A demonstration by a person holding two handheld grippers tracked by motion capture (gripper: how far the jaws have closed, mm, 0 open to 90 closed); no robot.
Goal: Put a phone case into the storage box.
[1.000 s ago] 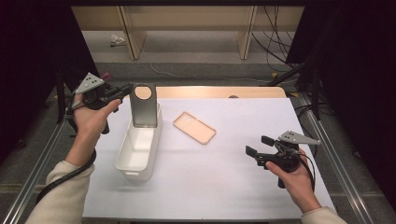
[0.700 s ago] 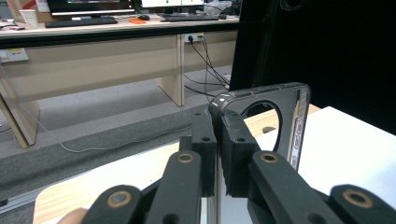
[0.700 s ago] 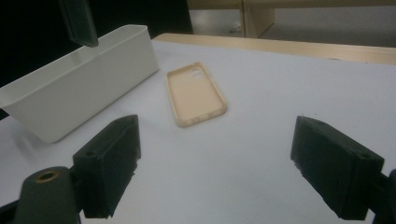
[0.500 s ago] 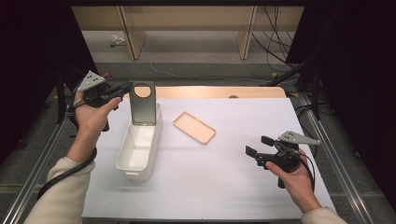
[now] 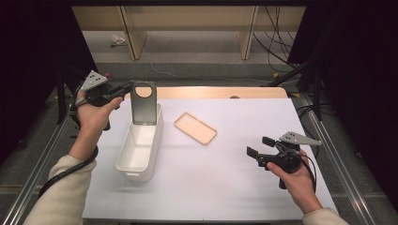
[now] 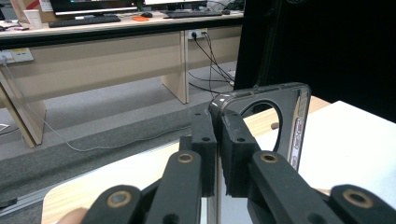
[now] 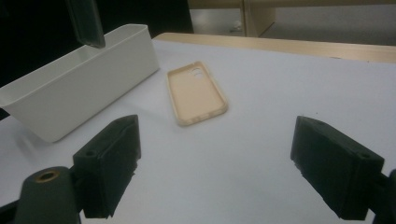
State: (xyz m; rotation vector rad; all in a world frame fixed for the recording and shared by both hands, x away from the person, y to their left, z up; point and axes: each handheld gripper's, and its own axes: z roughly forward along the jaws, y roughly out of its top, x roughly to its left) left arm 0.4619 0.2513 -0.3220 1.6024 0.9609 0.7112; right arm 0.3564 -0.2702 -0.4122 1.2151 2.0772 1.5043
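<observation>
A dark grey phone case (image 5: 143, 107) with a round camera hole hangs upright over the far end of a white bin (image 5: 123, 151). My left gripper (image 5: 128, 87) is shut on the case's top edge. The left gripper view has the jaws (image 6: 217, 135) pinching the dark case (image 6: 301, 125) at its corner. A beige phone case (image 5: 195, 128) lies open side up in the middle of the table. My right gripper (image 5: 259, 146) is held open near the front right, apart from everything. Its view (image 7: 219, 158) looks toward the beige case (image 7: 196, 93), the bin (image 7: 79, 88) and the dark case's lower end (image 7: 86, 21).
The white table top (image 5: 234, 187) has a wooden strip (image 5: 211, 92) along its far edge and metal rails at both sides. Beyond it are a grey floor, desk legs and cables. The bin looks empty inside.
</observation>
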